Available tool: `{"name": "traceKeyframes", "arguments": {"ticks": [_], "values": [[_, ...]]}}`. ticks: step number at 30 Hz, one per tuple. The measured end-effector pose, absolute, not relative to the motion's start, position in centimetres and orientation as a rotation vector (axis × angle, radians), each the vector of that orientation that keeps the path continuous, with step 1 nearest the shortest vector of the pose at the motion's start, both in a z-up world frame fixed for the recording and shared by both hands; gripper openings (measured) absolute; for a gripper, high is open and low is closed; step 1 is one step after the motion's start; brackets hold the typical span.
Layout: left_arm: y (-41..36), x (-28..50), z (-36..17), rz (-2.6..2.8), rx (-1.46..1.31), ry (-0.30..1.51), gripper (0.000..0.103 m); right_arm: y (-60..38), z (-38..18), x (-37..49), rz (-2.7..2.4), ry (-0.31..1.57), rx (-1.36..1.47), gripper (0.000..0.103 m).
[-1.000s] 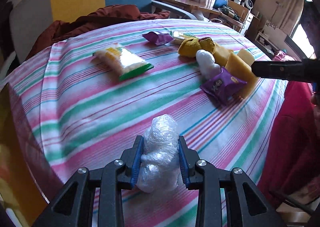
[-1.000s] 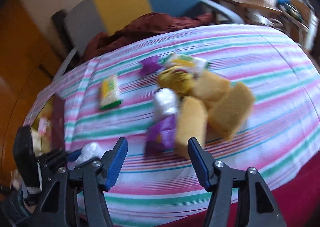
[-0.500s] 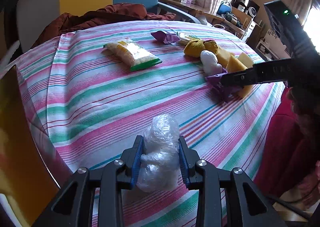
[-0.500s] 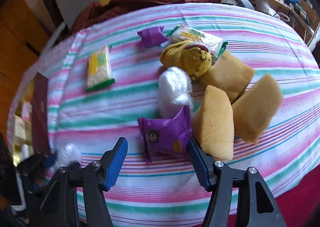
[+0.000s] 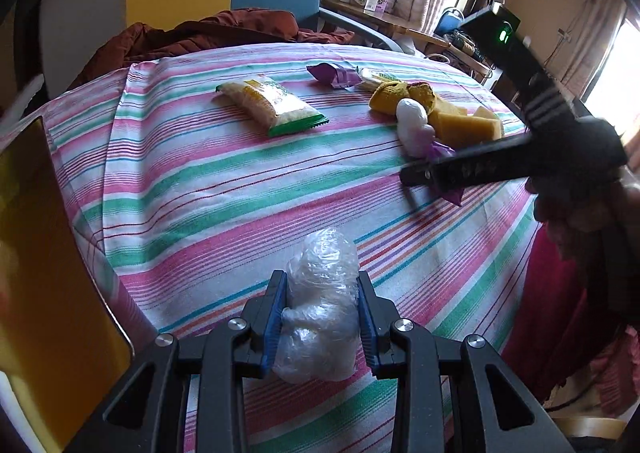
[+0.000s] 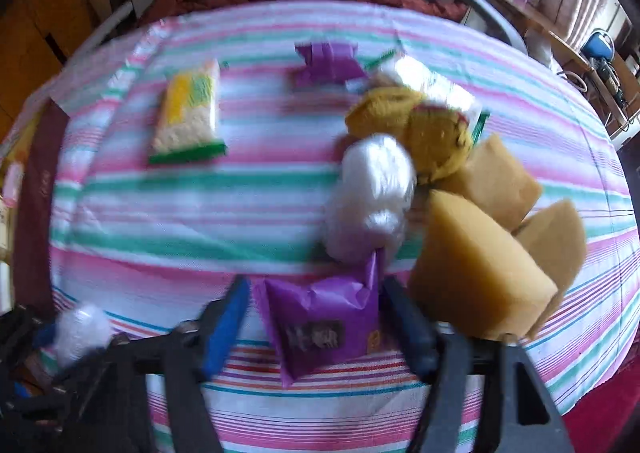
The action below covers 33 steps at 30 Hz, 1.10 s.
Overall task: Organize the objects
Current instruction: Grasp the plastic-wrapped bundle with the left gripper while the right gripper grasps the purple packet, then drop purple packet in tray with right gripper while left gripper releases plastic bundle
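On the striped tablecloth [image 5: 200, 181], my left gripper [image 5: 322, 293] is shut on a clear-plastic-wrapped white bundle [image 5: 320, 317], just above the cloth near the front edge. That bundle [image 6: 80, 329] shows at the right wrist view's lower left. My right gripper [image 6: 316, 289] points steeply down over a purple snack packet [image 6: 324, 325]. Its jaws are closing with the packet between them, and a thin gap still shows on each side. Behind the packet lie a second white wrapped bundle [image 6: 372, 197], yellow sponges [image 6: 476, 269] and a yellow knitted item [image 6: 420, 133].
A yellow-and-green snack bag [image 5: 272, 105] lies apart at mid-table, and another purple packet [image 5: 334, 73] sits farther back. A chair with a dark red cloth [image 5: 208, 33] stands behind the table. A yellow panel [image 5: 40, 253] borders the left edge.
My right gripper has come down and forward onto the purple packet, and its jaws have narrowed around it. The left gripper keeps its grip on the wrapped bundle.
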State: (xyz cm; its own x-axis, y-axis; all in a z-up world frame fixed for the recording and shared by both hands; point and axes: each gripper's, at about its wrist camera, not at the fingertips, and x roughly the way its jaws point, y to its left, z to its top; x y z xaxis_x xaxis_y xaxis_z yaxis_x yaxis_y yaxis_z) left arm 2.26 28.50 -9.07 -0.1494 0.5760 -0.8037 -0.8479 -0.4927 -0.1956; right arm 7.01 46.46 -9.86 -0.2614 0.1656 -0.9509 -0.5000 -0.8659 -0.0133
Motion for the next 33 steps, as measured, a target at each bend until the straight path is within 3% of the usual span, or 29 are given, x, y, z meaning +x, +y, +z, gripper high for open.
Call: {"name": "traceKeyframes", "arguments": {"ticks": [1,4,19,33], "values": [[28.4,2.3,-9.1,1.813,-1.075,0.375,0.034,46.3,-9.8,7.2,2.179,0.407,-1.572,0.047],[28.4,2.4,-9.1,1.816,-1.069,0.374,0.034,45.8,-8.8,7.8,2.213,0.396,-1.534,0.044],[24.0,2.2,-4.0,1.944,-0.992,0.271,0.034,41.0,-1.5,9.0,2.48,0.415,-1.353,0.044],[13.2,-1.6,1.5,2.36,-0.932,0.152,0.034,31.9,0.7,2.3,2.764,0.325,-1.404,0.044]]}}
